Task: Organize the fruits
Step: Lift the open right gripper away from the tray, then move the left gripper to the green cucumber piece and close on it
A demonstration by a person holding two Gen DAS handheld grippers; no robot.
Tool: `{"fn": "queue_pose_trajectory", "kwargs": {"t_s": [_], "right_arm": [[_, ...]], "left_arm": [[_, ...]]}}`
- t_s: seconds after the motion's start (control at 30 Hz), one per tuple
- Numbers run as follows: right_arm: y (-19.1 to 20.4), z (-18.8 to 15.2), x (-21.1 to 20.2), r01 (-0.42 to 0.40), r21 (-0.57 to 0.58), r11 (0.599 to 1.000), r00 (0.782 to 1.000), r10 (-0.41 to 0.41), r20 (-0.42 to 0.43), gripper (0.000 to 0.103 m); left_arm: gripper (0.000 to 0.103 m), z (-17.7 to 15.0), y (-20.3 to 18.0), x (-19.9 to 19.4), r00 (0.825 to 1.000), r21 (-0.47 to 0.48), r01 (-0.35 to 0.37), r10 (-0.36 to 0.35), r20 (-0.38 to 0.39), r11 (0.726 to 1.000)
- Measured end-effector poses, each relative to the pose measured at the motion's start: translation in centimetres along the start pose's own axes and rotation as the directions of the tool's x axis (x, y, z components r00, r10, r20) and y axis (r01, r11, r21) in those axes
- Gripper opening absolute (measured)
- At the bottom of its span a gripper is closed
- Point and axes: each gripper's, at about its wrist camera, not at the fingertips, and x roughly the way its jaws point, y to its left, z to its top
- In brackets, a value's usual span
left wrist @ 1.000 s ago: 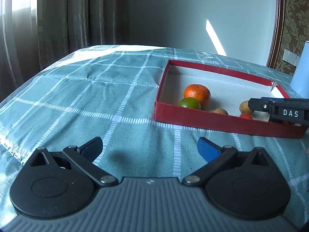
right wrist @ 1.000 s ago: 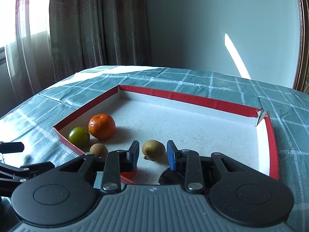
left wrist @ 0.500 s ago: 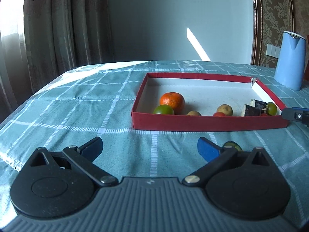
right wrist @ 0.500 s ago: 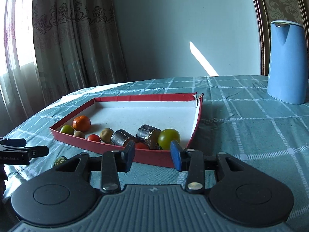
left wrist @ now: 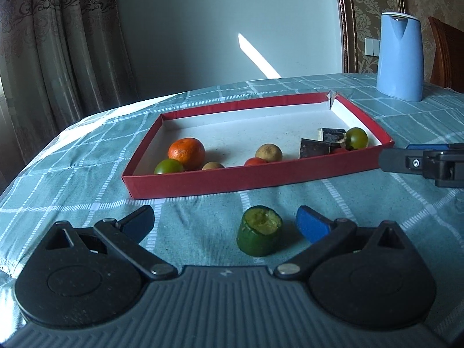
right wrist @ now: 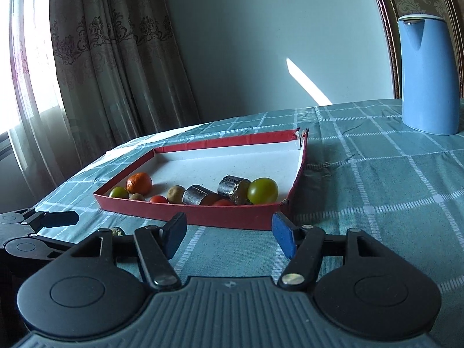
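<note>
The left claw (left wrist: 224, 221) stands released over the table (left wrist: 87, 179), with a green cut fruit piece (left wrist: 259, 235) upright between its fingers, nearer the right one and touching neither. Ahead lies the red tray (left wrist: 255, 174) holding an orange (left wrist: 186, 153), green fruits and what may be dark foil-wrapped pieces. The right claw (right wrist: 229, 236) is opening, nothing between its fingers, the tray just ahead

Both wrist views look low across the table, near and left versus right of the shared red tray (left wrist: 261, 174).
</note>
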Motion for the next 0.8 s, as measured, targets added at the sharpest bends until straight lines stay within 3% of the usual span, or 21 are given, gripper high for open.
{"fn": "queue_pose_trajectory", "kwargs": {"t_s": [0.23, 0.43, 0.8], "right_arm": [[-1.0, -0.1, 0.7, -0.006, 0.066, 0.998, 0.999, 0.009, -0.041, 0.065], [-1.0, -0.2, 1.0, -0.004, 0.066, 0.998, 0.998, 0.008, -0.062, 0.065], [-1.3, -0.3, 1.5, 0.007, 0.091, 0.996, 0.996, 0.001, -0.093, 0.068]], "left_arm": [[0.103, 0.3, -0.3, 0.9, 0.999, -0.018, 0.005, -0.006, -0.035, 1.000], [0.103, 0.4, 0.1, 2.7, 0.991, -0.067, -0.001, -0.008, -0.132, 0.998], [0.103, 0.5, 0.4, 3.0, 0.988, -0.107, -0.004, -0.012, -0.152, 0.994]]}}
